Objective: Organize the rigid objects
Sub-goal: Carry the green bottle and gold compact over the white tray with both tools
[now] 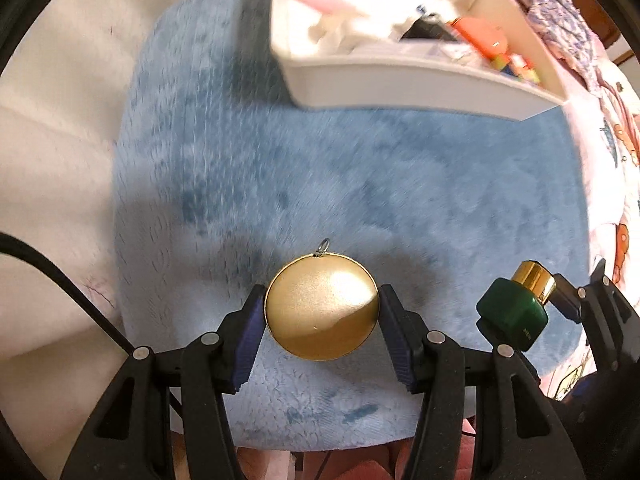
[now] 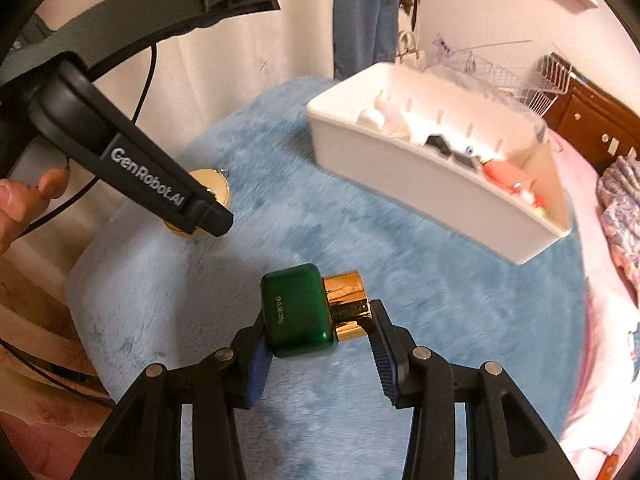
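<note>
Left wrist view: left gripper (image 1: pixel 322 322) clamps a gold disc (image 1: pixel 322 307), right gripper (image 2: pixel 318 326) clamps a green bottle (image 2: pixel 298 310), above the blue mat (image 1: pixel 280 168) whose far edge carries a white bin (image 2: pixel 420 188).

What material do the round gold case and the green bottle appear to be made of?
Round gold case: probably metal with a satin finish, given its soft, grainy highlight. Green bottle: glossy glass or hard plastic, unclear which; its gold cap looks mirror-polished, reflecting sharply.
</note>
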A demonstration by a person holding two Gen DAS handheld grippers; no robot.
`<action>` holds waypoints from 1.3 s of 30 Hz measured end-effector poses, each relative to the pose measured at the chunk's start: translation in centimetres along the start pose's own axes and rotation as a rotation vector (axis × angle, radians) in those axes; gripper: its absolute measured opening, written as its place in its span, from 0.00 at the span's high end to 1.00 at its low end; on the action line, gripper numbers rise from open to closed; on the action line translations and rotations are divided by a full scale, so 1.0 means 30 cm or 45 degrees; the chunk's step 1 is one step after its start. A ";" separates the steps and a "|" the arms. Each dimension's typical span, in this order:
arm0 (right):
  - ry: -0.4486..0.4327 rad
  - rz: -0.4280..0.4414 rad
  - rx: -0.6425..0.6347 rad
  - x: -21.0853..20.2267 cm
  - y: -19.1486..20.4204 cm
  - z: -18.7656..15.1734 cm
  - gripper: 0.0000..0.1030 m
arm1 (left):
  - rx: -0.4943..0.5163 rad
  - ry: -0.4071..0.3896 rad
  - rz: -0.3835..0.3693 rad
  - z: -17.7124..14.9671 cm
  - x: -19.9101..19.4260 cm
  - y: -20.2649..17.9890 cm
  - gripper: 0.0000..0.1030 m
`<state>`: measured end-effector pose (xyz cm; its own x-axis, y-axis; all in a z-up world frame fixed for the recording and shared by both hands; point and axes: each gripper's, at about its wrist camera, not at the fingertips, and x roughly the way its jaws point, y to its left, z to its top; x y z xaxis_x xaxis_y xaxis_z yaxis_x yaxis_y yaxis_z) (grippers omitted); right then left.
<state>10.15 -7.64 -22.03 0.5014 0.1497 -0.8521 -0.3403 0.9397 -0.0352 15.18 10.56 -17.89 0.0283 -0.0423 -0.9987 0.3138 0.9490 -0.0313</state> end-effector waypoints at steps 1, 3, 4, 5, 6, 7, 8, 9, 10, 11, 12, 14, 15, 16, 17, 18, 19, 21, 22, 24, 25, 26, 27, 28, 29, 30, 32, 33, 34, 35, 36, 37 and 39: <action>-0.007 -0.005 0.000 -0.016 -0.008 0.015 0.56 | 0.004 -0.013 0.001 0.007 -0.024 -0.021 0.43; -0.024 -0.014 0.002 -0.060 -0.031 0.033 0.56 | 0.015 -0.045 0.005 0.049 -0.081 -0.070 0.43; -0.034 -0.020 0.001 -0.080 -0.044 0.045 0.56 | 0.018 -0.056 0.005 0.070 -0.101 -0.105 0.43; -0.045 -0.025 -0.003 -0.097 -0.056 0.059 0.56 | 0.023 -0.068 0.006 0.102 -0.139 -0.128 0.43; -0.052 -0.028 -0.006 -0.106 -0.065 0.067 0.56 | 0.027 -0.084 0.007 0.117 -0.171 -0.147 0.43; -0.063 -0.033 -0.012 -0.122 -0.075 0.080 0.56 | 0.030 -0.099 0.007 0.132 -0.203 -0.165 0.43; -0.077 -0.038 -0.016 -0.144 -0.088 0.094 0.56 | 0.031 -0.110 0.007 0.154 -0.216 -0.184 0.43; -0.089 -0.040 -0.018 -0.164 -0.099 0.106 0.56 | 0.036 -0.131 0.007 0.166 -0.250 -0.197 0.43; -0.102 -0.042 -0.021 -0.179 -0.108 0.115 0.56 | 0.038 -0.143 0.007 0.177 -0.276 -0.202 0.43; -0.116 -0.045 -0.024 -0.197 -0.116 0.125 0.56 | 0.039 -0.160 0.007 0.187 -0.305 -0.214 0.43; -0.133 -0.048 -0.028 -0.214 -0.127 0.138 0.56 | 0.038 -0.182 0.006 0.200 -0.336 -0.224 0.43; -0.167 -0.051 -0.039 -0.249 -0.151 0.165 0.56 | 0.038 -0.221 0.008 0.228 -0.376 -0.237 0.43; -0.180 -0.054 -0.044 -0.259 -0.161 0.176 0.56 | 0.036 -0.246 0.011 0.244 -0.400 -0.244 0.43; -0.197 -0.059 -0.051 -0.272 -0.174 0.191 0.56 | 0.035 -0.266 0.013 0.260 -0.412 -0.246 0.43; -0.210 -0.062 -0.057 -0.279 -0.185 0.202 0.56 | 0.034 -0.288 0.017 0.274 -0.433 -0.252 0.43; -0.229 -0.063 -0.063 -0.290 -0.202 0.218 0.56 | 0.035 -0.312 0.021 0.293 -0.450 -0.258 0.43; -0.242 -0.062 -0.066 -0.296 -0.212 0.228 0.56 | 0.037 -0.332 0.021 0.308 -0.458 -0.261 0.43; -0.274 -0.049 -0.069 -0.299 -0.241 0.255 0.56 | 0.030 -0.377 0.013 0.344 -0.482 -0.269 0.43; -0.285 -0.045 -0.070 -0.300 -0.253 0.267 0.56 | 0.025 -0.394 0.010 0.359 -0.486 -0.271 0.43; -0.304 -0.039 -0.074 -0.292 -0.283 0.294 0.56 | 0.007 -0.439 0.011 0.396 -0.499 -0.274 0.43; -0.312 -0.038 -0.074 -0.287 -0.295 0.301 0.56 | 0.001 -0.460 0.016 0.413 -0.500 -0.278 0.43; -0.319 -0.034 -0.071 -0.283 -0.308 0.311 0.56 | -0.002 -0.484 0.023 0.428 -0.503 -0.281 0.43; -0.326 -0.026 -0.065 -0.275 -0.326 0.324 0.56 | -0.008 -0.513 0.027 0.447 -0.506 -0.284 0.43; -0.333 -0.019 -0.056 -0.265 -0.345 0.335 0.56 | -0.013 -0.542 0.029 0.460 -0.510 -0.288 0.43; -0.338 -0.013 -0.048 -0.254 -0.361 0.342 0.56 | -0.016 -0.572 0.030 0.475 -0.509 -0.292 0.43; -0.342 -0.003 -0.033 -0.237 -0.385 0.353 0.56 | -0.020 -0.606 0.034 0.495 -0.505 -0.297 0.43; -0.340 0.012 -0.014 -0.206 -0.420 0.369 0.56 | -0.035 -0.647 0.034 0.518 -0.502 -0.300 0.43; -0.340 0.014 -0.002 -0.188 -0.441 0.379 0.56 | -0.045 -0.667 0.029 0.535 -0.493 -0.302 0.43; -0.340 0.019 0.006 -0.173 -0.457 0.385 0.56 | -0.055 -0.678 0.021 0.550 -0.482 -0.303 0.43; -0.340 0.024 0.014 -0.159 -0.471 0.390 0.56 | -0.068 -0.684 0.011 0.566 -0.466 -0.303 0.43; -0.339 0.030 0.023 -0.139 -0.489 0.396 0.56 | -0.083 -0.689 -0.002 0.585 -0.449 -0.303 0.43; -0.338 0.032 0.031 -0.123 -0.504 0.400 0.56 | -0.095 -0.693 -0.012 0.597 -0.436 -0.303 0.43; -0.332 0.036 0.048 -0.094 -0.535 0.406 0.56 | -0.108 -0.706 -0.038 0.627 -0.401 -0.305 0.43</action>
<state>23.89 -19.38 -12.71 0.6822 0.2454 -0.6887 -0.3292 0.9442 0.0103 29.84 -3.50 -4.83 0.5224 -0.2055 -0.8275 0.2451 0.9657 -0.0851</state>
